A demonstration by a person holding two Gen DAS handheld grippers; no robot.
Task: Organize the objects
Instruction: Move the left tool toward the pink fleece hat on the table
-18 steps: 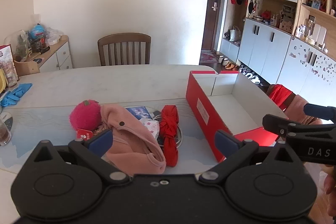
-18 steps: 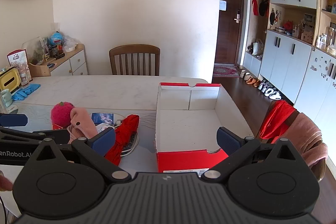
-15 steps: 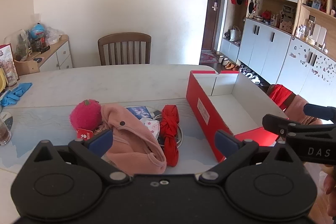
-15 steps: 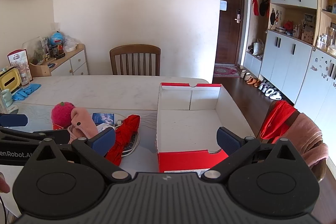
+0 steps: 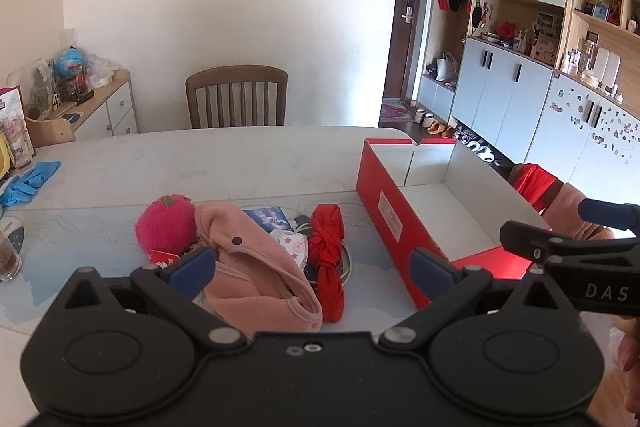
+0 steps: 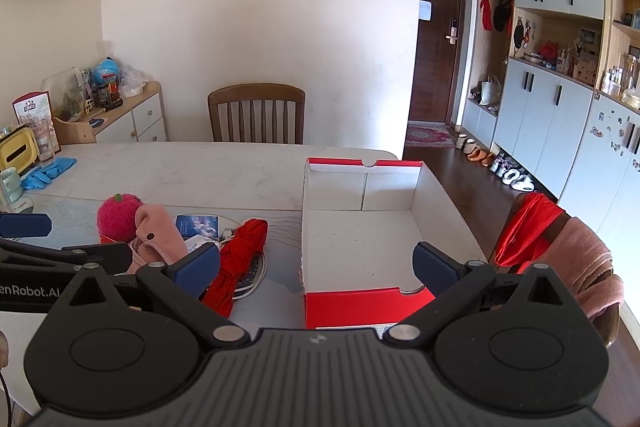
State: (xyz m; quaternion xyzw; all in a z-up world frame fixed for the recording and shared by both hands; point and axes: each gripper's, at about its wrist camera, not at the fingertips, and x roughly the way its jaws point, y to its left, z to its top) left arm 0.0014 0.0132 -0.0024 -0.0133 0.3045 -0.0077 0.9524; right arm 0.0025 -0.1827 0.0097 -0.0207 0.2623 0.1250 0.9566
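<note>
Both grippers hang wide apart and empty: left gripper (image 5: 312,269) at lower centre above the soft pink fleece garment (image 5: 260,271), right gripper (image 6: 316,269) before the empty red cardboard box (image 6: 360,301). Beyond, the knotted red cloth (image 5: 328,247) overlies a white cable, likely to snag if lifted.

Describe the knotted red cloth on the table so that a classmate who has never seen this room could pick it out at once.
Start at the open red box on the white table. Just to its left lies a small heap of soft things. The red cloth is the piece of that heap nearest the box: a long strip tied in a knot, plain bright red, unlike the pink fleece garment and fuzzy magenta ball beside it.
</note>
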